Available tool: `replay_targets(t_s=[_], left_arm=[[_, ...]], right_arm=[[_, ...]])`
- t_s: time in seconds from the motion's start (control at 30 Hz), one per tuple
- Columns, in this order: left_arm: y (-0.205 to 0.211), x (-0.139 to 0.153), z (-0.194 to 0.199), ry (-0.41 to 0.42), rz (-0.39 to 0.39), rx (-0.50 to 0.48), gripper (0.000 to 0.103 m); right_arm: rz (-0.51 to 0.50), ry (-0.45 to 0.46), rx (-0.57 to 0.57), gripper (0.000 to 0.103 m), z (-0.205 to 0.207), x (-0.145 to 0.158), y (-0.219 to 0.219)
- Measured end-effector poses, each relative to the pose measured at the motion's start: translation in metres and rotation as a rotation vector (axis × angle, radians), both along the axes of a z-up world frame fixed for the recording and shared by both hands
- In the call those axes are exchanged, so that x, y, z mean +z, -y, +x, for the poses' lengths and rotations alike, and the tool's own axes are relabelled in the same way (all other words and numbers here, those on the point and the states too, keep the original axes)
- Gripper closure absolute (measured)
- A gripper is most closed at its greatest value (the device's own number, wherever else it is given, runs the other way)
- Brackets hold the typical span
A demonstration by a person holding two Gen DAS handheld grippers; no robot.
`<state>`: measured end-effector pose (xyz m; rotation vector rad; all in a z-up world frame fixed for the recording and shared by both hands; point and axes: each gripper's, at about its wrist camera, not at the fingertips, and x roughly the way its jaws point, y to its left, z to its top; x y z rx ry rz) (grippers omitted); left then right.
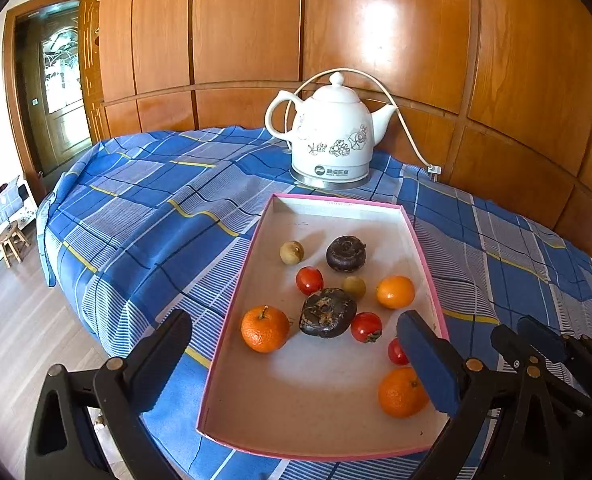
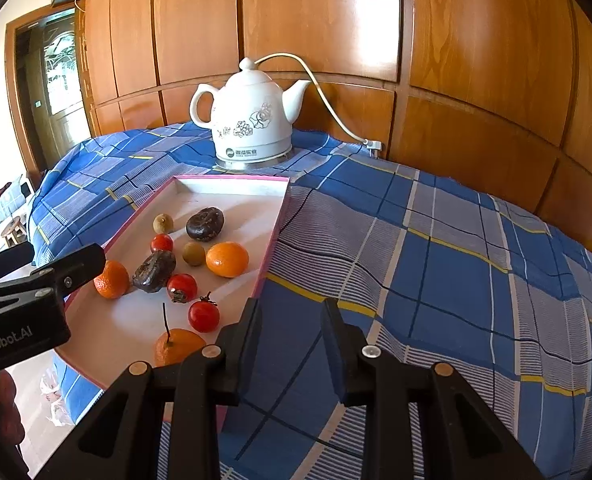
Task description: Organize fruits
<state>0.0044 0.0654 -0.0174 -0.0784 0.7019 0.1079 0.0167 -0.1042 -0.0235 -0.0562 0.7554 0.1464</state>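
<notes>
**Fruit laid out in the pink-rimmed tray, both tongs empty**

Left wrist view: The left tongs [image 1: 296, 344] stand spread as wide as they go, one finger to the left of the tray [image 1: 231, 300] and the other over its right edge, with nothing between them. That right finger hides part of a small red fruit [image 1: 396, 352] and the edge of the nearest orange [image 1: 402, 392]. The tray lies on a tabletop under a blue checked cloth [image 1: 143, 216] and holds all the fruit: two more oranges [image 1: 264, 329], two further small red fruits [image 1: 309, 280], two wrinkled dark brown fruits [image 1: 328, 312] and two small yellowish-green round ones [image 1: 291, 252]. Behind the tray stands a white kettle [image 1: 328, 136] with grey flower prints; its base carries a logo and small characters too fine to read. At the right edge the right tongs [image 1: 536, 340] show only partly.

Right wrist view: The right tongs [image 2: 291, 320] are nearly closed, a narrow gap left between the fingers, gripping nothing and hovering over the cloth [image 2: 436, 264] just right of the tray [image 2: 271, 248]. Their left finger cuts off the near orange [image 2: 175, 346], whose thin stalk sticks up. The left tongs [image 2: 55, 276] come in from the left, lettered "Robot.AI", the start of the word cut off. The kettle [image 2: 251, 120] logo is again unreadable.
</notes>
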Motion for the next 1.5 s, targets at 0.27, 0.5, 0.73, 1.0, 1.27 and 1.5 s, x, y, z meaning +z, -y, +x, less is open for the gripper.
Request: replay_targets(t_s=[0.27,0.5,0.73,1.0,1.27,1.5], left_arm=[[-0.001,0.001,0.000,0.003,0.004,0.004,0.000],[-0.001,0.001,0.000,0.002,0.003,0.004,0.000],[-0.001,0.001,0.000,-0.002,0.001,0.004,0.000],[-0.001,0.001,0.000,-0.003,0.000,0.003,0.000],[-0.004,0.001,-0.002,0.008,-0.010,0.013,0.000],[-0.008,0.004,-0.003,0.030,-0.021,0.011,0.000]], right_arm=[[-0.001,0.000,0.003,0.072,0.000,0.000,-0.001],[-0.003,0.001,0.005,0.072,0.000,0.001,-0.001],[-0.003,0.001,0.005,0.072,0.000,0.000,-0.001],[-0.007,0.005,0.010,0.072,-0.001,0.000,-0.003],[-0.020,0.017,0.018,0.072,-0.002,0.002,-0.005],[-0.034,0.024,0.037,0.072,-0.004,0.002,-0.011]])
